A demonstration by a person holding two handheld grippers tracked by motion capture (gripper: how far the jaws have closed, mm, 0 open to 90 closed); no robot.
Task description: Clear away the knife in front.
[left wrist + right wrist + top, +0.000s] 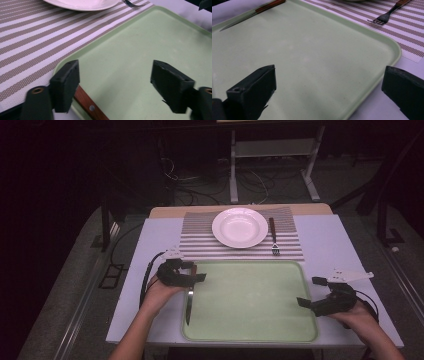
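A wooden-handled knife [189, 306] lies along the left side of the pale green tray [250, 332], blade toward the person. My left gripper [197, 271] hovers open over the knife's handle end at the tray's far left corner. In the left gripper view the handle [88, 106] sits low beside the left jaw, not between the pads, and my left gripper [115, 72] holds nothing. My right gripper [310, 291] is open at the tray's right edge. In the right gripper view my right gripper [329, 75] straddles the tray rim [387, 42], with the knife [254, 12] far off.
Beyond the tray lies a striped placemat [200, 245] with a white plate [240, 227] on it and a fork [273, 237] to the plate's right, tines toward the tray. White table surface [330, 245] flanks the mat. Stands and cables fill the dark floor behind.
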